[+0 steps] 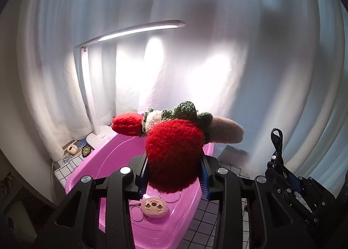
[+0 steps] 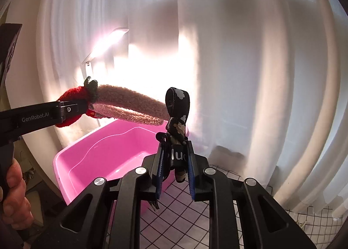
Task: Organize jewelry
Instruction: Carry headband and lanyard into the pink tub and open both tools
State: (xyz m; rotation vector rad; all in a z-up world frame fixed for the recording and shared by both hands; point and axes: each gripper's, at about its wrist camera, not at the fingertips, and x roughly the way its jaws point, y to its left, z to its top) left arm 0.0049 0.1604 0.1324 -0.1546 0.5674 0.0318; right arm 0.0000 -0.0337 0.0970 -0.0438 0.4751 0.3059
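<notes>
My left gripper (image 1: 174, 175) is shut on a fuzzy headband: red crocheted strawberries (image 1: 174, 153) with green leaves on a brown plush band (image 1: 226, 131). It holds it above a pink plastic bin (image 1: 108, 157). In the bin lie a round beige face charm (image 1: 154, 206) and thin metal rings. My right gripper (image 2: 176, 173) is shut on a black printed strap keychain (image 2: 177, 123), held upright beside the bin (image 2: 104, 151). The left gripper with the headband (image 2: 130, 105) shows at the left of the right wrist view.
A white desk lamp (image 1: 87, 79) stands lit behind the bin. White curtains fill the background. The table has a white cloth with a black grid (image 2: 195, 216). Small items (image 1: 74, 151) lie at the lamp's base. My right gripper (image 1: 282, 173) appears at the right of the left view.
</notes>
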